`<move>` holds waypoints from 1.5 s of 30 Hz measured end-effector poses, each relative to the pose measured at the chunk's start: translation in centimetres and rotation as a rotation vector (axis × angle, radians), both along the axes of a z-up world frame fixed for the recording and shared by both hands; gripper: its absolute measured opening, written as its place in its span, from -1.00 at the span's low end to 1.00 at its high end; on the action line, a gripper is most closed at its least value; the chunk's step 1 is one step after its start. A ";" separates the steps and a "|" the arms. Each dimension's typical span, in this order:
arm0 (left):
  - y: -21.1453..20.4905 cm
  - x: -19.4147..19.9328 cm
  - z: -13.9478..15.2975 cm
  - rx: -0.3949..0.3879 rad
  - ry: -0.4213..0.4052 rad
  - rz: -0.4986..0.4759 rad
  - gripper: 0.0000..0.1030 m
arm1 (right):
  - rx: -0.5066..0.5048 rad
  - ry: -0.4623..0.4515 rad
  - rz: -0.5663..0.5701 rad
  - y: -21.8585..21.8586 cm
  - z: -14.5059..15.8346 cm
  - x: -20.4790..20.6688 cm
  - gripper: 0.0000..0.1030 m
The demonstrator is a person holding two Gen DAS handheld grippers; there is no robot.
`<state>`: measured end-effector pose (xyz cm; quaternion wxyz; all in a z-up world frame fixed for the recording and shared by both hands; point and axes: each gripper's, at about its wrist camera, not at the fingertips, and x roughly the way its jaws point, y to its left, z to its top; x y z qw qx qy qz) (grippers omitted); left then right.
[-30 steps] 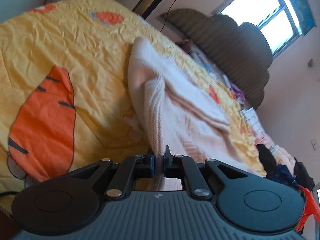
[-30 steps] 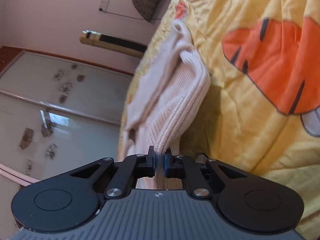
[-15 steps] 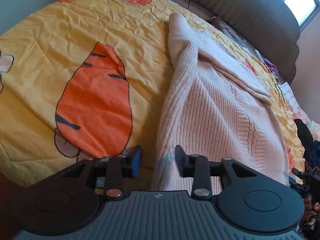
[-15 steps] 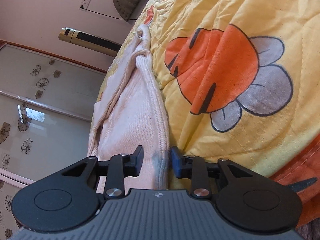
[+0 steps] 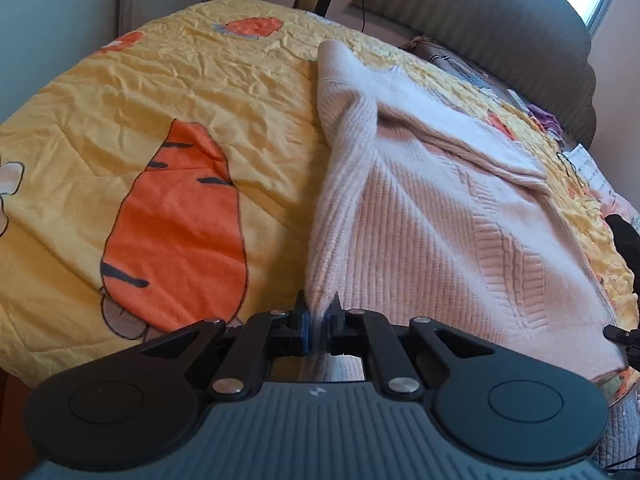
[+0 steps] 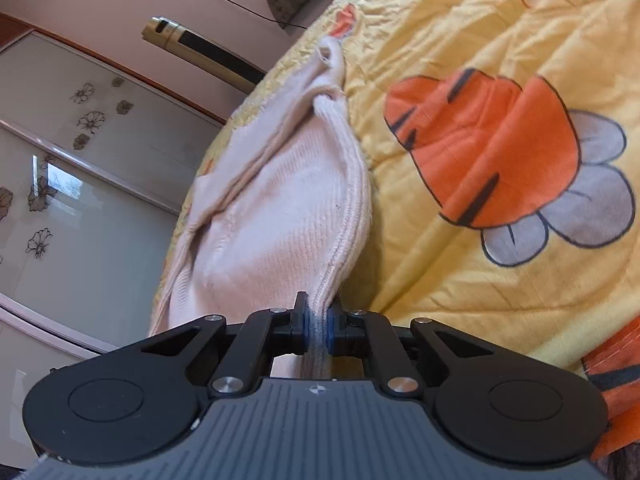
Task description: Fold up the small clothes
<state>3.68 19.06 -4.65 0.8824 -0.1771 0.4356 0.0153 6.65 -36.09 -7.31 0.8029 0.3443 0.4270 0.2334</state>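
Currently: Both Grippers Clamped on the Pink Sweater

Left gripper [image 5: 318, 330]: the fingers are closed on a fold of the pink knit sweater [image 5: 420, 208]. A narrow band of ribbed fabric is pinched between the blue-lined pads and rises directly ahead of the fingertips. From that grip point the sweater spreads ahead and to the right of the fingers, lying across the bed. A folded-over panel lies on top of the ribbed body further ahead. To the left of the fingers, the yellow bedspread [image 5: 192, 92] is exposed, with a large orange carrot print [image 5: 176, 232] just beside the garment edge. A dark padded headboard [image 5: 500, 24] stands well beyond the sweater, ahead and to the right.

Right gripper [image 6: 318, 328]: the fingers are likewise closed on the sweater [image 6: 288, 208], gripping a thick ribbed hem edge that runs between the pads and continues back under the gripper body. The garment extends ahead and to the left of the fingers, bunched toward a narrow end far ahead. To the right of the fingers the bedspread [image 6: 480, 20] shows an orange carrot-and-flower print [image 6: 500, 164]. To the left, beyond the bed edge, is a wardrobe with frosted flower-patterned doors [image 6: 80, 184].

The sweater is partly raised at both grip points; the remainder rests on the bed.
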 end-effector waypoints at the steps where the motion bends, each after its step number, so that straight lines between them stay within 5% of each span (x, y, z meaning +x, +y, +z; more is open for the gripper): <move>1: 0.3 -0.1 -0.7 -0.007 0.021 0.007 -0.87 | -0.026 0.004 0.005 -0.1 0.1 0.0 -0.79; 6: -0.1 -0.8 -0.4 -0.013 -0.010 -0.021 -0.79 | -0.022 0.068 -0.006 -0.7 -2.4 -0.4 -0.76; 8: -0.1 -1.0 -0.5 -0.040 0.003 -0.027 -0.58 | 0.005 0.064 -0.022 -0.7 -2.3 -0.8 -0.51; 10: 0.0 -1.1 -0.6 -0.106 -0.016 -0.037 0.07 | 0.040 0.083 -0.016 -0.7 -2.4 -1.1 -0.19; 12: -0.6 -0.9 -0.7 -0.122 -0.031 -0.047 0.24 | 0.076 0.086 -0.004 -0.6 -2.2 -1.4 0.06; 14: -1.4 -0.6 -0.8 -0.052 -0.043 -0.059 0.04 | 0.066 0.085 0.020 0.1 -2.0 -1.2 0.02; 16: -1.4 -0.1 -0.8 0.011 -0.023 -0.041 -0.79 | 0.035 0.100 0.043 0.7 -2.1 -0.9 -0.48; 17: -0.8 0.0 -0.8 -0.028 -0.014 -0.033 -0.82 | 0.016 0.118 0.056 0.9 -2.3 -0.7 -0.74; 21: 0.9 0.3 -0.7 -0.133 0.015 -0.016 -0.84 | 0.015 0.078 0.046 1.1 -1.3 -0.9 -0.74; 29: 4.2 1.8 1.7 -0.354 -0.039 0.012 -0.84 | 0.290 -0.025 0.046 0.1 2.6 -0.3 -0.74; 38: 5.8 3.9 6.0 -0.427 -0.159 0.023 -0.84 | 0.323 -0.128 0.069 1.1 7.0 3.1 -0.73; 45: 7.9 6.8 7.7 -0.571 -0.234 0.091 -0.84 | 0.362 -0.208 0.035 1.3 9.1 4.9 -0.73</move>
